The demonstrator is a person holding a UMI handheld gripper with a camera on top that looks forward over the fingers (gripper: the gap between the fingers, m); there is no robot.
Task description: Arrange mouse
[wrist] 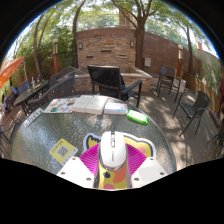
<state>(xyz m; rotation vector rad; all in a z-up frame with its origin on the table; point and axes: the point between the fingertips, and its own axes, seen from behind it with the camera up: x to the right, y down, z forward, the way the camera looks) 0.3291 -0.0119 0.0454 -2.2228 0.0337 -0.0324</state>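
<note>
A white computer mouse sits between my two fingers, its front pointing away from me. The magenta pads press against both of its sides, so my gripper is shut on it. Under the mouse and fingers lies a colourful yellow and pink mouse mat on the round glass table. I cannot tell whether the mouse rests on the mat or hangs just above it.
A small yellow card lies left of the mat. White papers and a green object lie farther back on the table. Dark patio chairs stand around it, with a brick wall beyond.
</note>
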